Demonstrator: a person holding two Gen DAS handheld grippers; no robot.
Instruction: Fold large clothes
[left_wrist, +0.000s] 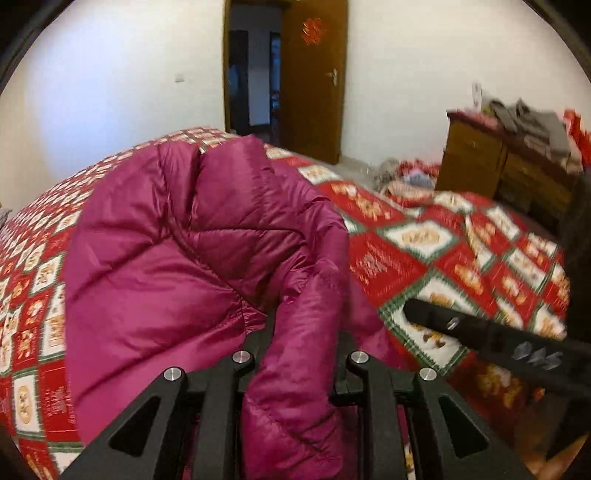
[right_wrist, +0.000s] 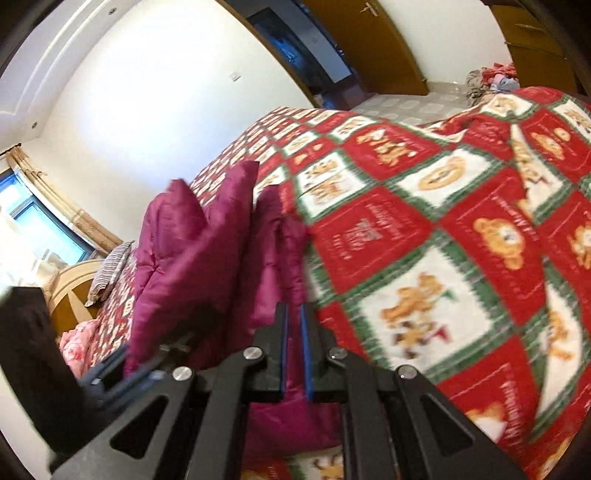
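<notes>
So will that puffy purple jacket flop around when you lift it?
Probably floppy: the jacket already bends and droops where the left gripper pinches it. Its quilted puffiness suggests it's light. The shiny fabric looks slippery, so it might slide on the bedspread.

The jacket is lying bunched on the bed before me, a fold of it running up between my left gripper fingers. Behind the bed a door is standing open, a dresser sitting to its right.
</notes>
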